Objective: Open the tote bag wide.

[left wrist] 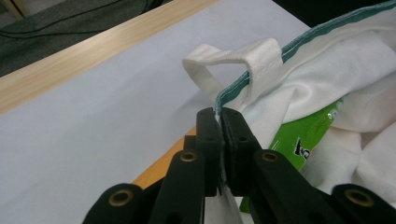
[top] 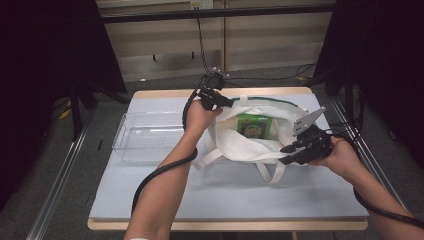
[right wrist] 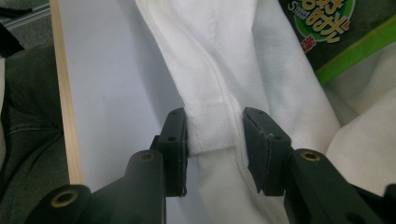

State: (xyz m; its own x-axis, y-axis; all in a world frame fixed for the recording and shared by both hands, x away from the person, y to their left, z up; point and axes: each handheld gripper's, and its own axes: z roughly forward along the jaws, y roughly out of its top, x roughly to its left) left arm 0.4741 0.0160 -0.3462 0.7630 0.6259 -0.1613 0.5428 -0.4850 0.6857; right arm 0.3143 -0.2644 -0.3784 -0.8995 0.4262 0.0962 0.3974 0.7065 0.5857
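Jaws of left gripper pressed together on the green-edged rim of the white bag, centre of the high view. Right gripper jaws partly spread, bag strap between them, grip unclear. Green box inside.

Both forearms reach in from the near edge. The left gripper has its jaws clamped tight together, arm stretched far forward. The right gripper has its jaws partly apart, wrist angled inward.

High view looks down over the table — both tool views close on the bag.
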